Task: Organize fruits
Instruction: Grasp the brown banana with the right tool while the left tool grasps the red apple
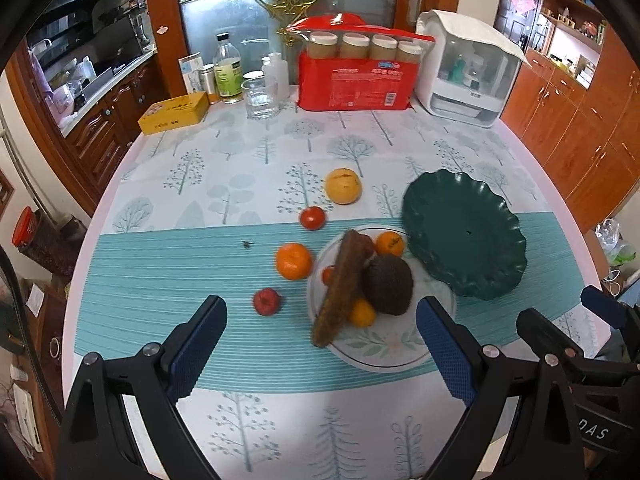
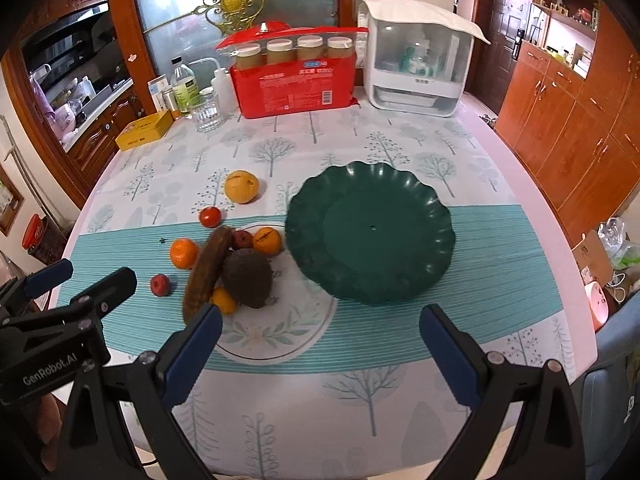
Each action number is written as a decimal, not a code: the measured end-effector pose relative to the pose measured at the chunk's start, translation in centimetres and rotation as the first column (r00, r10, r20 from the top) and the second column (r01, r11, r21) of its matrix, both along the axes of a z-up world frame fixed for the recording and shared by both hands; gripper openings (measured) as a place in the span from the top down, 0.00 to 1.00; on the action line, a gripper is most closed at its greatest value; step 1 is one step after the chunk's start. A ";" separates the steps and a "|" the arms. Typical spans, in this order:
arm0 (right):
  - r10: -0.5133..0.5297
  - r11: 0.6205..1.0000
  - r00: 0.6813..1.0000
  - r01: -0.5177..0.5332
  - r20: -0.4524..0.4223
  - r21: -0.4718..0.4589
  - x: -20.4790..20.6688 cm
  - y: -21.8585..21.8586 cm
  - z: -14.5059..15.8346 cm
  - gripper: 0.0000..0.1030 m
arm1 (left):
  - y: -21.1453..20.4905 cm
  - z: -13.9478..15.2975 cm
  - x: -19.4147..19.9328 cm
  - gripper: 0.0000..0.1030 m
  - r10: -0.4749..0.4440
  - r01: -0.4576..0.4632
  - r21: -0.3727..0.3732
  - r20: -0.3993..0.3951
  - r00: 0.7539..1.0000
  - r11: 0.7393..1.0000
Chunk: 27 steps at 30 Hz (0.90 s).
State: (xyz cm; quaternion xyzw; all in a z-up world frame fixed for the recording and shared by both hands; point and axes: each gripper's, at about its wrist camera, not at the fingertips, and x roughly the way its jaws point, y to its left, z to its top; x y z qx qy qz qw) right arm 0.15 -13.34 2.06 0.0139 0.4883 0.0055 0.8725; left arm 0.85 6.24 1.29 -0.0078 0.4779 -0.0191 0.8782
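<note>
1. Ahead of your left gripper [image 1: 320, 340], whose jaws stand wide with nothing between them, sits the clear plate [image 1: 384, 356], holding a dark avocado [image 1: 387, 285], a long brown fruit [image 1: 340, 288] leaning across it, and small oranges.
2. Beyond the left finger [image 1: 198, 346] lie a small red fruit [image 1: 267, 301] and a tangerine [image 1: 293, 261] on the tablecloth [image 1: 160, 272]; farther out lie a tomato [image 1: 312, 217] and a yellow orange [image 1: 343, 185].
3. Your right gripper [image 2: 320, 350] is also spread wide and holds nothing.
4. Just past its jaws rests the green scalloped plate [image 2: 370, 232], bare, its rim close beside the clear plate.
5. Off its left finger [image 2: 192, 354] you see the avocado and the left gripper.
</note>
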 end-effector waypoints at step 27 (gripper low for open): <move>0.106 0.991 0.982 -0.092 -0.155 0.096 10.2 9.1 -7.9 0.35 | 10.9 -10.5 6.9 0.08 -0.123 0.106 -0.105 -0.172 0.977 0.989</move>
